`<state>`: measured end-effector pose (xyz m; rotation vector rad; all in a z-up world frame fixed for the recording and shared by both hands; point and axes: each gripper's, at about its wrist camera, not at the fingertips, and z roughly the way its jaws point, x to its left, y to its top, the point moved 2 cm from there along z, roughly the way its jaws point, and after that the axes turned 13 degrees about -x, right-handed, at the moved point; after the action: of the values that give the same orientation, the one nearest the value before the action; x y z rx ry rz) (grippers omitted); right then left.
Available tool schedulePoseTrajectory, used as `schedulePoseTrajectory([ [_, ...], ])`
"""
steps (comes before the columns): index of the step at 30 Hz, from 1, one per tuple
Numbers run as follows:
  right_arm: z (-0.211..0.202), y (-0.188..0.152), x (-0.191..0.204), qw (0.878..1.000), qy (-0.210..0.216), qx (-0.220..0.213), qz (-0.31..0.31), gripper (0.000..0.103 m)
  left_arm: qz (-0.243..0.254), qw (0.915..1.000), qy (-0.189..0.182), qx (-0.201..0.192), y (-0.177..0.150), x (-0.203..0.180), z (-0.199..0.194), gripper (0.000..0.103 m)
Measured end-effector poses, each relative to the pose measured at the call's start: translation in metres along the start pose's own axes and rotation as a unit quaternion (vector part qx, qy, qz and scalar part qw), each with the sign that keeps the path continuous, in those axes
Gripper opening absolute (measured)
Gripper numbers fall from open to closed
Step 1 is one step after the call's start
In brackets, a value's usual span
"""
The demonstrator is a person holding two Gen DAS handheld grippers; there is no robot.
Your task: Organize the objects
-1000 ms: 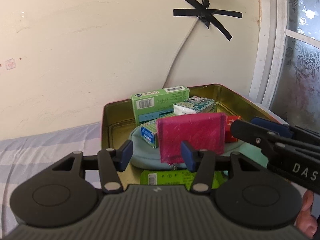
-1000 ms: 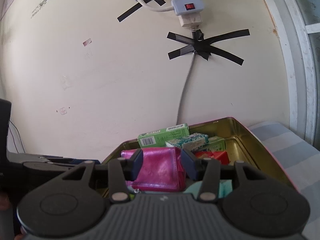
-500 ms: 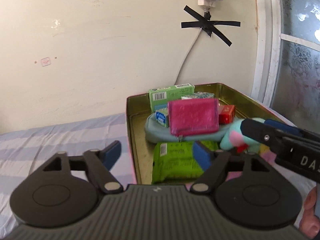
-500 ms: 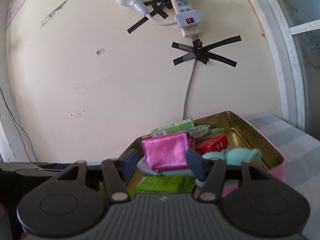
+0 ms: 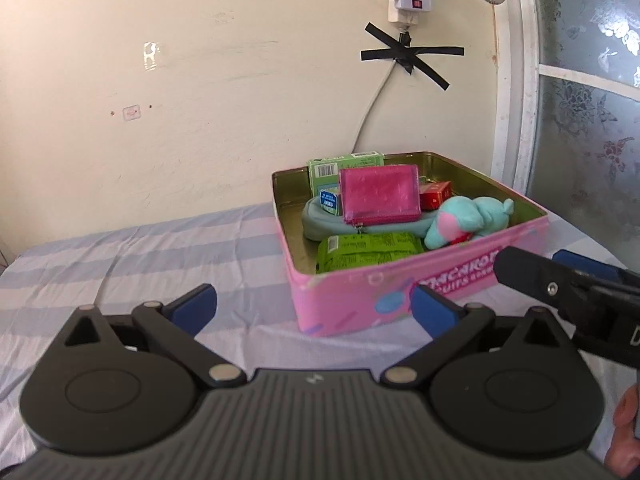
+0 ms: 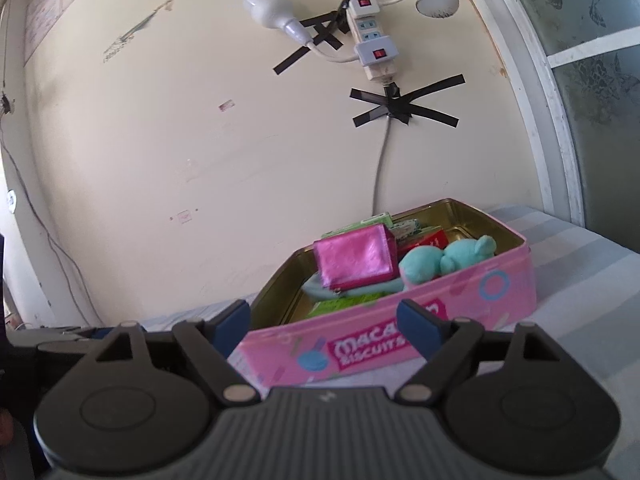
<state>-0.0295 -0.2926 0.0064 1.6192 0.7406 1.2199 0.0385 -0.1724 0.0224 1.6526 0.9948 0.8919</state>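
Observation:
A pink biscuit tin (image 5: 400,292) stands open on the striped cloth; it also shows in the right wrist view (image 6: 400,344). Inside, a pink wallet (image 5: 380,200) (image 6: 354,262) leans on a grey-blue pouch (image 5: 320,226). Around them lie a teal plush toy (image 5: 468,220) (image 6: 440,260), a green packet (image 5: 368,250), a green box (image 5: 332,168) and a red box (image 5: 434,198). My left gripper (image 5: 314,306) is open and empty, in front of the tin. My right gripper (image 6: 324,322) is open and empty before the tin's front wall; it also shows at the right of the left wrist view (image 5: 568,280).
The tin stands near a cream wall with a taped cable (image 5: 372,108) and a power strip (image 6: 372,44). A window frame (image 5: 516,92) is at the right. Striped cloth (image 5: 140,264) stretches to the left of the tin.
Both grippers have pulled back from the tin and opened wider. The pink wallet stays leaning in the tin, released.

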Motion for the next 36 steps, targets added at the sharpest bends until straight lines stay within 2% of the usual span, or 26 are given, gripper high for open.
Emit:
schedulePoseTrajectory([
  [13,-0.039,-0.01,0.019,1.0,-0.003,-0.001,-0.019,0.086,-0.006,0.9999,-0.009,0.004,-0.023,0.005,-0.041,0.103],
  [36,-0.043,-0.017,0.025,1.0,-0.005,0.008,-0.028,0.087,-0.027,0.999,-0.007,0.034,-0.041,0.016,-0.038,0.103],
])
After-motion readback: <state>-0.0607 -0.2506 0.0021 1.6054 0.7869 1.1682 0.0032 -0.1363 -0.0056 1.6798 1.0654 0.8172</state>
